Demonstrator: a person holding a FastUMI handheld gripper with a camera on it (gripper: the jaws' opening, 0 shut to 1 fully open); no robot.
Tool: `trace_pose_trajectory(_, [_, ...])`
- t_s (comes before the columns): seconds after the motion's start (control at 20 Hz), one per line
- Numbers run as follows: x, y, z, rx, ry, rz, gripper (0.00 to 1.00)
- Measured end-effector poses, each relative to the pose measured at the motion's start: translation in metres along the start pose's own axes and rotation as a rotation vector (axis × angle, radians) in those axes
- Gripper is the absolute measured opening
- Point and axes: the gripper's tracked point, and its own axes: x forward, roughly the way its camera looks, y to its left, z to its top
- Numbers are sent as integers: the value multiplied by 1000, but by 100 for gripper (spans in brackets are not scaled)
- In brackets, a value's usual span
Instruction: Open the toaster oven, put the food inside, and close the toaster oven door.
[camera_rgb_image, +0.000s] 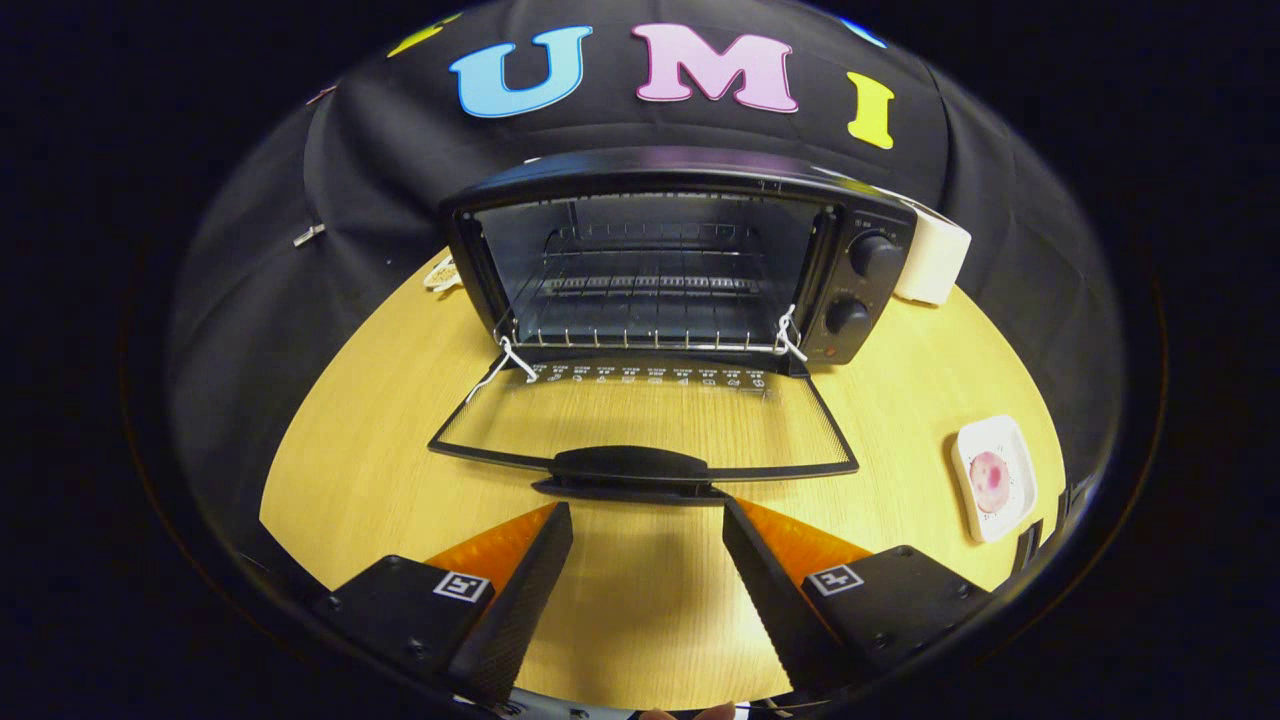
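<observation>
A black toaster oven (680, 260) stands at the back of the round wooden table (380, 440), its glass door (645, 420) folded down flat toward me. The door's black handle (630, 468) lies just ahead of my fingertips. Inside, a wire rack (645, 290) is bare. My gripper (648, 515) is open, with only table surface between its fingers. A small white square plate (1005, 445) holding a pink round piece of food (988, 480) sits on the table to the right of the fingers, near the table's edge.
Two black knobs (870, 255) are on the oven's right panel. A white boxy object (935, 260) stands behind the oven's right side. A small pale item (441, 273) peeks out by the oven's left rear corner.
</observation>
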Motion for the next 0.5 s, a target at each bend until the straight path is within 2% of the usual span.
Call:
trace_pose_trajectory(0.25, [-10, -10, -3, 4, 4, 15, 99])
trace_pose_trajectory(0.5, [-33, -38, 13, -29, -42, 52, 99])
